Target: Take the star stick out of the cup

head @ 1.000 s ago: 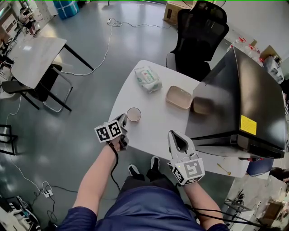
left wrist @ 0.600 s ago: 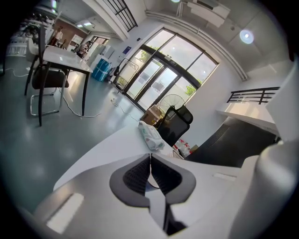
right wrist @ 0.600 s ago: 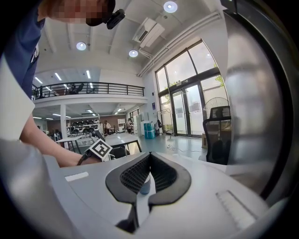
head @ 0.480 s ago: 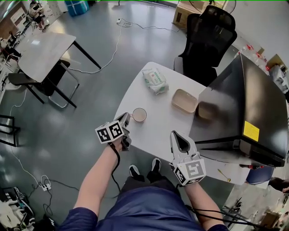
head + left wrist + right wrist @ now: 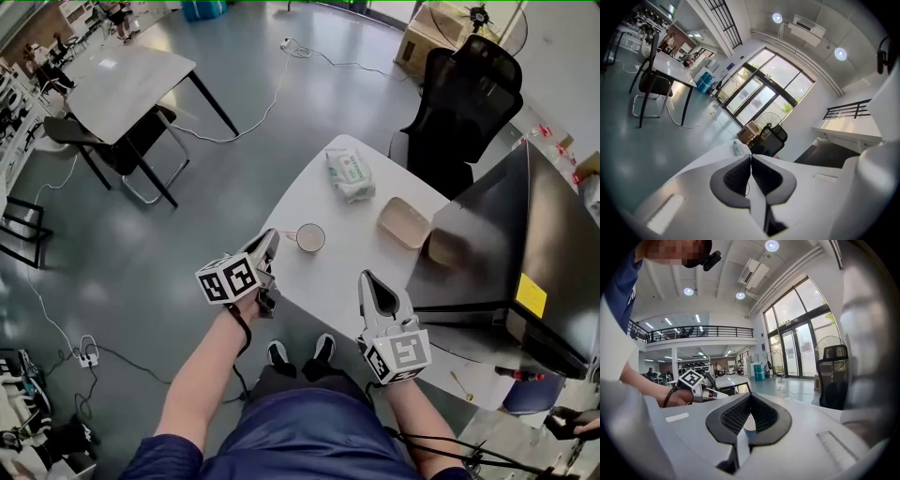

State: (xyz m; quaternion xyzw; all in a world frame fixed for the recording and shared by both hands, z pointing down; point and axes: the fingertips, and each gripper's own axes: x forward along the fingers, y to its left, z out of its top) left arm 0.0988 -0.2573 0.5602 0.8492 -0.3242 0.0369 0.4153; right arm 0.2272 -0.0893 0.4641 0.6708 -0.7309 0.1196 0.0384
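Worktop (image 5: 337,272) is white with rounded corners. We see it from the near edge.

A big black box (image 5: 525,244) takes up its whole right side and overhangs the near-right corner. A black office chair (image 5: 464,103) is parked behind the far edge. A second grey table (image 5: 131,75) stands well apart on the floor, off past the left edge.

Left gripper (image 5: 271,240) hangs just off the worktop's left edge near the near-left corner, tips pointing in at the cup. In its own view the jaws are pressed together at the tips with nothing between the pads. The wipes pack (image 5: 739,147) and the chair (image 5: 776,136) sit dead ahead of it.

Right gripper (image 5: 368,281) is over the near edge, just beside the box's front face. Its jaws are likewise fully closed and empty. Its camera looks across at the left gripper (image 5: 693,383) and the hand (image 5: 677,398) holding it.

The wipes pack (image 5: 350,174) lies by the far-left corner. A beige tray (image 5: 404,222) sits mid-worktop, up against the box.

The cup (image 5: 310,237) stands upright by the left edge, just ahead of the left gripper's tips and not touching them, well apart from the right gripper. We can't resolve the star stick. What's inside the cup is too small to make out, and neither gripper has it.
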